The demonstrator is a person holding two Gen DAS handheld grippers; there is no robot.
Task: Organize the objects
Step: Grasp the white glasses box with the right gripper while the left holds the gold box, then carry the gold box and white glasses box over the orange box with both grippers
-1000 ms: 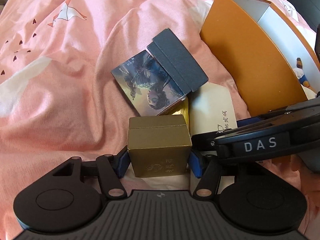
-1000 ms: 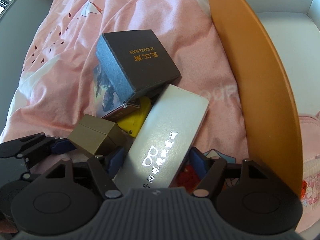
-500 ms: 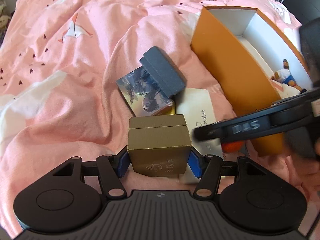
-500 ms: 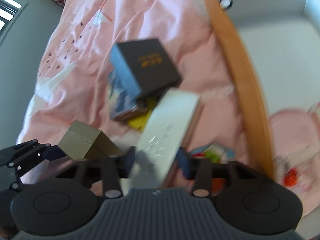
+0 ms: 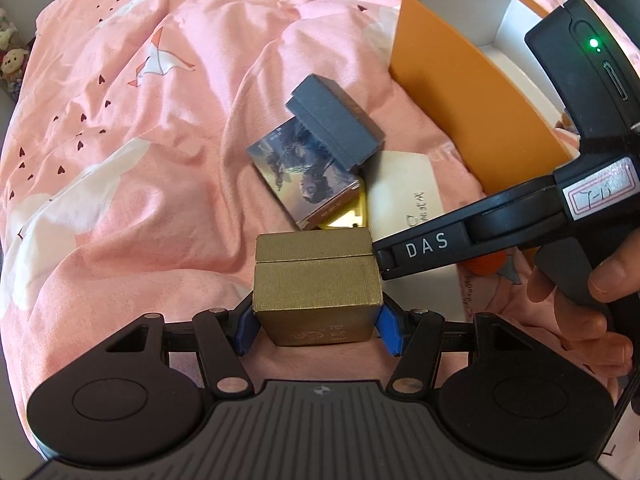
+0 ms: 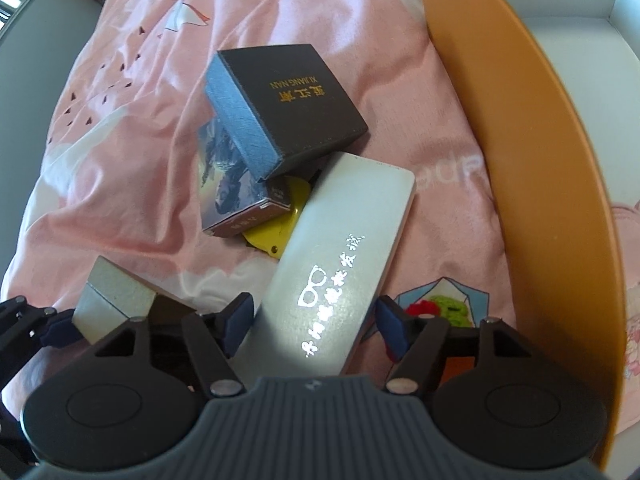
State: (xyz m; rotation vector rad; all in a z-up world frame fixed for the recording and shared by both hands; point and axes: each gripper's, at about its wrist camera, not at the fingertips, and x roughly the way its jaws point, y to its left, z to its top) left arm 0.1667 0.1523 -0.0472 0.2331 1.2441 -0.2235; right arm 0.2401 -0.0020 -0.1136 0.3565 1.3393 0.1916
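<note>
A soft, matt pink cloth duvet (image 5: 168,128) is seen creasing over the bed. A brushed, faintly metallic gold cardboard box (image 5: 316,280) is catching dull light. A dark grey box (image 6: 288,104) is showing a woven, textile-like texture with gilt lettering. A glossy printed picture box (image 5: 304,176) is reflecting light. A pale glasses case (image 6: 340,260) is gleaming with silver foil print. Smooth matt orange card is forming the storage box (image 5: 460,92).

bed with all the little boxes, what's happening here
A person is tidying small boxes off a pink bedspread, a gripper in each hand. The left gripper is shut on a gold box. The right gripper straddles a long silver case, its jaws opening. An orange box stands open nearby.
</note>
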